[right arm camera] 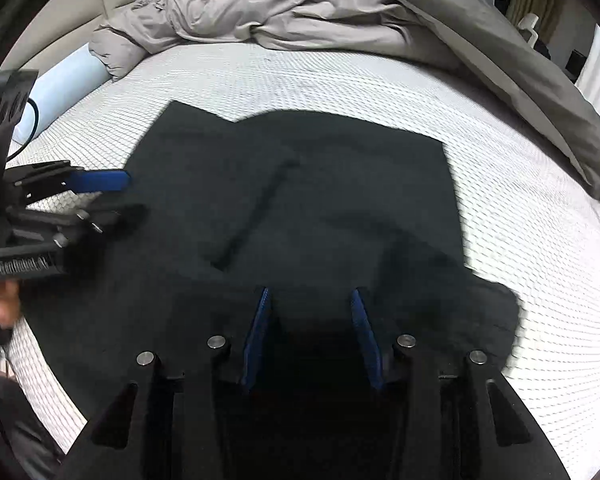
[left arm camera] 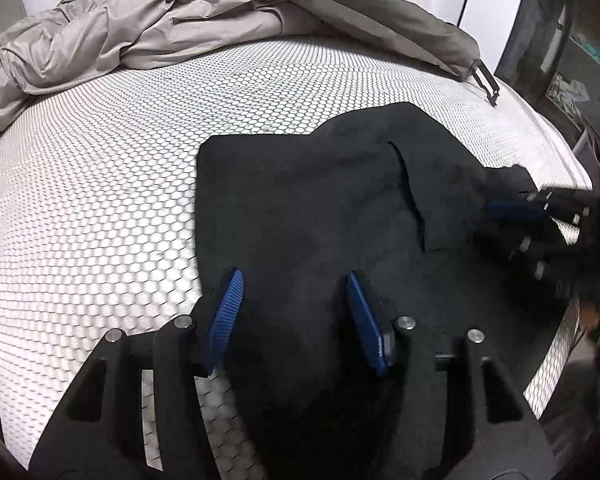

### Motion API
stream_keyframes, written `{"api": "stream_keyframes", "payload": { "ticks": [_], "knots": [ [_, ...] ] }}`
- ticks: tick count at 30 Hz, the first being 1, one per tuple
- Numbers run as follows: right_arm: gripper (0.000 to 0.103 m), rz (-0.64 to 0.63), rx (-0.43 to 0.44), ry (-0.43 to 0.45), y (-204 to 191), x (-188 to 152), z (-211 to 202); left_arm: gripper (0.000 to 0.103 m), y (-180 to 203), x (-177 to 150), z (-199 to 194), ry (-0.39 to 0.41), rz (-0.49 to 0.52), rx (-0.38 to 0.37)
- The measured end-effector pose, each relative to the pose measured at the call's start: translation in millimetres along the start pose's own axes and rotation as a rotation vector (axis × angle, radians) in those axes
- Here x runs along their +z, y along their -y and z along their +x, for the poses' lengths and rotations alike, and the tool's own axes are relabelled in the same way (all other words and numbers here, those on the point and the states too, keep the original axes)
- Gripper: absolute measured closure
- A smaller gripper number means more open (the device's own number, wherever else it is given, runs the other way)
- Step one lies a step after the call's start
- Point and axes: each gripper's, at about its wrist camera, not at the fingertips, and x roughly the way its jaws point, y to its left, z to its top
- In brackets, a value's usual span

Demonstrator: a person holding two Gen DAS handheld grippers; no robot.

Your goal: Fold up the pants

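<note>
The black pants [right arm camera: 300,208] were laid flat on the white bed [left arm camera: 100,200], already folded into a short shape. Both claws were spread wide and nothing was pinched. The left gripper [left arm camera: 294,276] and right gripper [right arm camera: 310,294] were held over the near edge. Next, that edge likely had to be grabbed and folded over. The left gripper's side was shown only by the right camera.

The black pants [right arm camera: 300,200] lie flat on the white bed [right arm camera: 520,280]. The right gripper [right arm camera: 310,300] is at 6 o'clock over the pants, its blue fingers [right arm camera: 260,328] apart. The left gripper [right arm camera: 120,196] comes in from 9 o'clock. A gray blanket [right arm camera: 280,16] is bunched up at 12 o'clock.
</note>
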Motion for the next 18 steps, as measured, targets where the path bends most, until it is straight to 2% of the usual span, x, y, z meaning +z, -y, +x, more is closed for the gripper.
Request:
{"api": "stream_keyframes", "payload": {
  "ticks": [2, 3, 4, 6, 8, 9, 11, 14, 17, 18],
  "knots": [
    [0.072, 0.058, 0.065, 0.011, 20, -5, -11, 0.051, -3, 1, -11, 0.003, -0.006, 0.057],
    [0.071, 0.089, 0.098, 0.035, 27, -5, -20, 0.053, -5, 1, -15, 0.011, -0.024, 0.064],
    [0.071, 0.103, 0.095, 0.069, 27, -3, -29, 0.053, -7, 5, -21, 0.039, -0.061, 0.050],
    [0.071, 0.088, 0.073, 0.122, 13, 8, -37, 0.053, -8, 14, -29, 0.094, -0.096, 0.028],
    [0.071, 0.071, 0.100, 0.137, -1, 22, -33, 0.053, -2, 26, -30, 0.130, -0.113, 0.055],
    [0.071, 0.067, 0.105, 0.128, -8, 33, -23, 0.053, 1, 32, -26, 0.140, -0.126, 0.054],
    [0.071, 0.073, 0.084, 0.092, -16, 44, -7, 0.053, 3, 43, -8, 0.109, -0.151, 0.055],
    [0.071, 0.054, 0.009, -0.015, -23, 49, 32, 0.053, 6, 52, 30, 0.023, -0.119, 0.129],
    [0.072, 0.046, -0.031, -0.020, -2, 31, 25, 0.052, 4, 47, 27, 0.021, -0.075, 0.125],
    [0.072, 0.051, -0.060, -0.018, 6, 28, 21, 0.047, -1, 44, 22, 0.018, -0.078, 0.128]
  ]
}}
